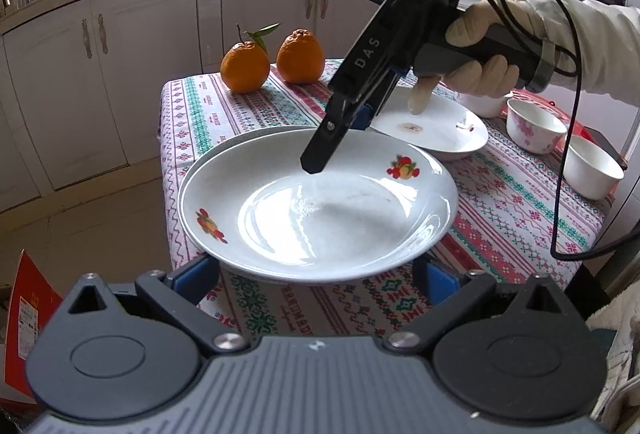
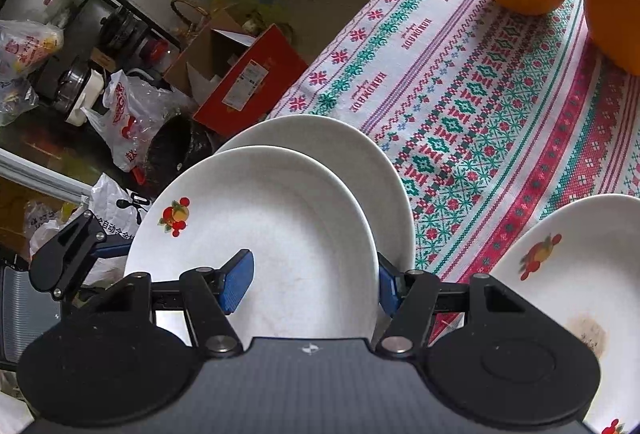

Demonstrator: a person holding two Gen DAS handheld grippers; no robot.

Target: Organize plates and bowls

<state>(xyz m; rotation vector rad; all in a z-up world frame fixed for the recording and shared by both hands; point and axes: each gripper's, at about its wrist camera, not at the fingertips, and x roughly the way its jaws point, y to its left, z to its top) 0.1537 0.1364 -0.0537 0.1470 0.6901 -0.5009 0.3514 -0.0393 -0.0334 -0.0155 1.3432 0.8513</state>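
Observation:
A white plate (image 1: 316, 202) with fruit decals lies on another plate at the near left of the table; both show in the right wrist view, the top plate (image 2: 260, 234) over the lower plate (image 2: 352, 154). My right gripper (image 2: 312, 282) is open, its jaws straddling the top plate's rim; it shows in the left wrist view (image 1: 320, 154) above the plate. My left gripper (image 1: 316, 274) is open, its blue pads (image 1: 192, 278) at either side of the stack's near rim. A third, stained plate (image 1: 436, 130) lies behind.
Two oranges (image 1: 272, 62) sit at the table's far left. Several white bowls (image 1: 536, 126) stand at the right. The patterned tablecloth (image 2: 480, 106) covers the table. Boxes and bags (image 2: 248, 74) clutter the floor beyond its edge.

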